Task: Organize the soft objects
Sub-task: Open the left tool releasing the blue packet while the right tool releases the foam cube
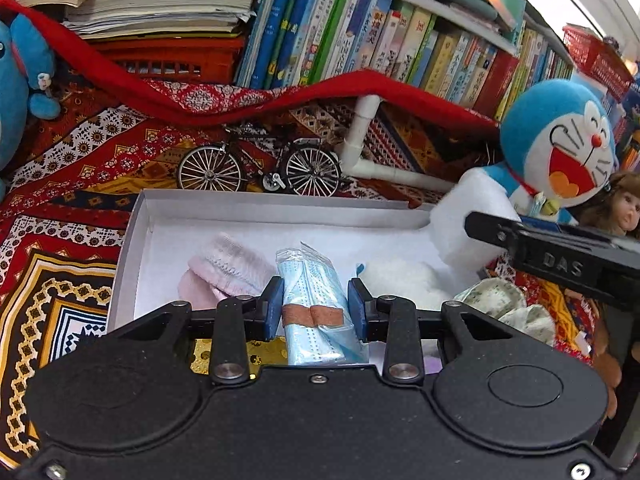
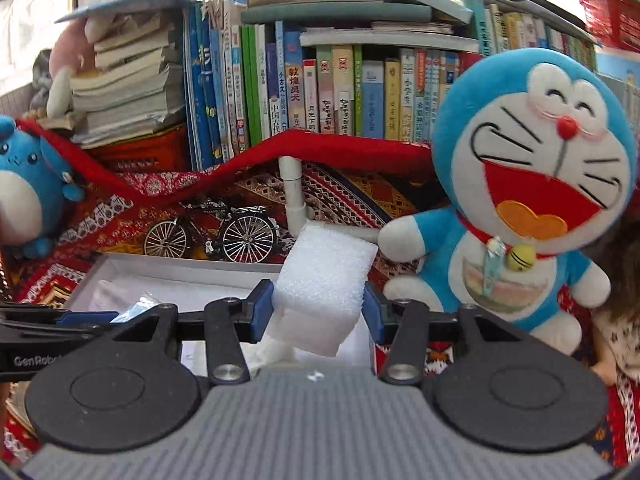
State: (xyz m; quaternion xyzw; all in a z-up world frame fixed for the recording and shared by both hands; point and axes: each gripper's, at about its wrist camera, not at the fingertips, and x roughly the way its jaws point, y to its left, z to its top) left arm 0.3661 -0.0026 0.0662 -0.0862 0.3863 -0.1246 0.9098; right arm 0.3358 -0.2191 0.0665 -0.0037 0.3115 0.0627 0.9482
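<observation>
My left gripper is shut on a clear bag of light-blue face masks, held over the open white box. Inside the box lie a pink knitted piece at the left and a white fluffy item at the right. My right gripper is shut on a white foam block, above the box's right end. In the left wrist view the same foam block and the right gripper's black finger come in from the right.
A blue-and-white cat plush sits right of the box, a doll beside it. A model bicycle and white pipe stand behind the box on the patterned cloth. Floral fabric pieces lie at right. Books fill the back.
</observation>
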